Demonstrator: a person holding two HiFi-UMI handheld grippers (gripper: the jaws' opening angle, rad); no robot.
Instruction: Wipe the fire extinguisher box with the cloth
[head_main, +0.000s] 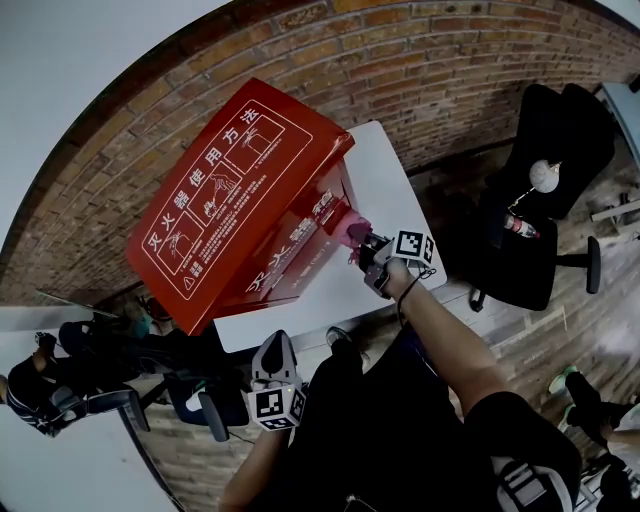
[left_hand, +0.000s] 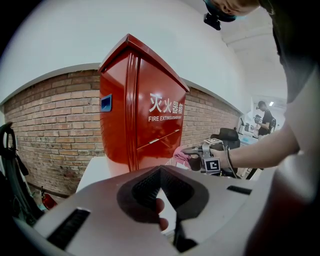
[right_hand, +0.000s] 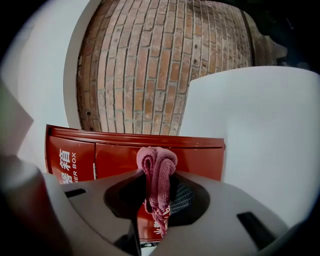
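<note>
Low in the centre of the head view is the left gripper (head_main: 275, 348). Its own view shows the 2 jaws pressed together with nothing between them, and it is well apart from the box. Higher and to the right, the right gripper (head_main: 370, 252) pinches the cloth (head_main: 351, 229), a pink bundle that stands out beyond the jaw tips. The box (head_main: 235, 195) lies to the upper left of the cloth. The cloth is at the lower right corner of the lettered front, touching it or just beside it; I cannot tell which. In the left gripper view the box stands upright on the table (head_main: 388, 175), with its long axis vertical. So I judge that the wipe must go along this front, away from the corner, and the right gripper is the nearer one for it. Behind all is the brick wall (head_main: 450, 70). I count 2 grippers, 1 cloth, 1 box and 1 table.
</note>
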